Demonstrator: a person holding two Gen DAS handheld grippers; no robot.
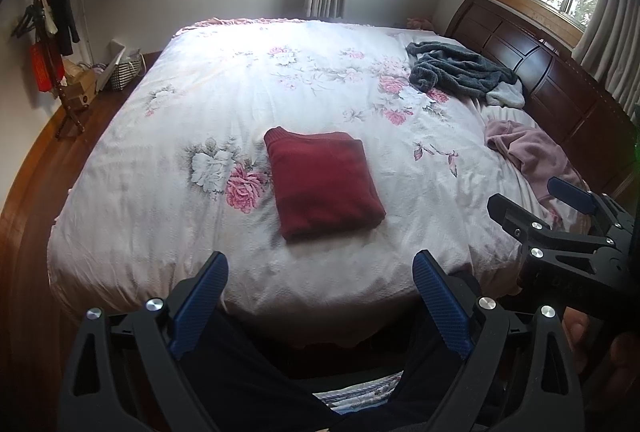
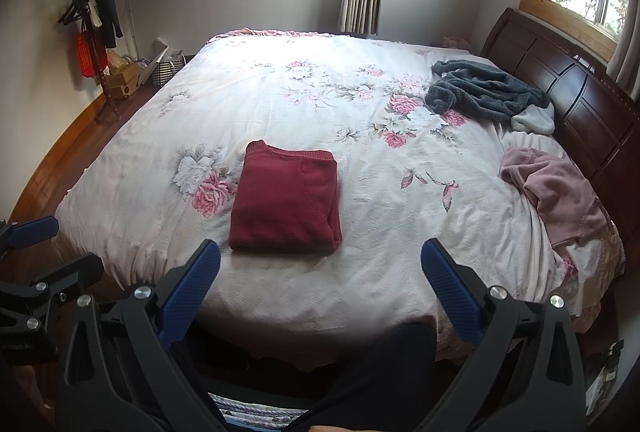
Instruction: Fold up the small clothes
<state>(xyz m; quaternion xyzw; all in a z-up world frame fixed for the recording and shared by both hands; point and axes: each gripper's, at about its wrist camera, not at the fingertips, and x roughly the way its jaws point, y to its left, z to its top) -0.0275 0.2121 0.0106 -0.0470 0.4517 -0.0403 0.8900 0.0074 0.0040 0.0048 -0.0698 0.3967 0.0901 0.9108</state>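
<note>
No lettering can be read in either view. The red hanging (image 2: pixel 85 55) on the coat rack at far left bears marks too blurred to read.

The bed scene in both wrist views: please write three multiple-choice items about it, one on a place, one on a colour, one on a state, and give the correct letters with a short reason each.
1. Where does the grey garment lie?
A. on the floor
B. near the headboard
C. on the coat stand

2. What colour is the folded garment in the middle of the bed?
A. dark red
B. yellow
C. green

3. How are the two hand-held grippers?
A. both shut on cloth
B. one holds the pink garment
C. both open, holding nothing

Answers:
1 B: the grey garment is bunched beside the headboard.
2 A: the folded garment is dark red.
3 C: the left hand-held gripper and the right hand-held gripper show spread fingers with nothing between; the pink garment lies untouched.
</note>
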